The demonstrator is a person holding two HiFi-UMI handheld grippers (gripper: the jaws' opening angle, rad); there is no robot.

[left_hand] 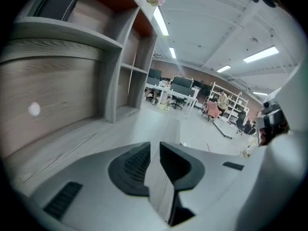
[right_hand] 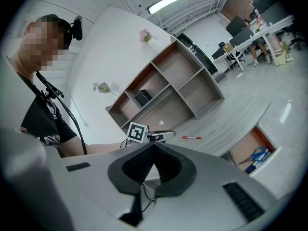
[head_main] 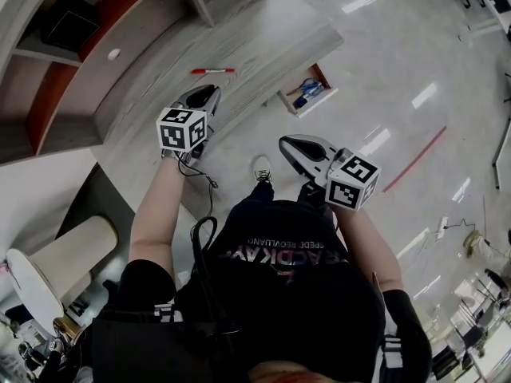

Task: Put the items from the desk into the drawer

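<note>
Head view: from above person's head, steeply down. Takes in both arms, table (head_main: 263,38), open drawer (head_main: 317,103) and floor.

Left gripper view: rides left gripper (head_main: 209,92), low and close over table top. Faces along it to shelf unit (left_hand: 120,57), office beyond.

Right gripper view: rides right gripper (head_main: 289,143), off table edge and farther back, facing table.

Shared: red pen (head_main: 212,71), drawer and left gripper in head and right gripper views. Shelf unit in all three.
</note>
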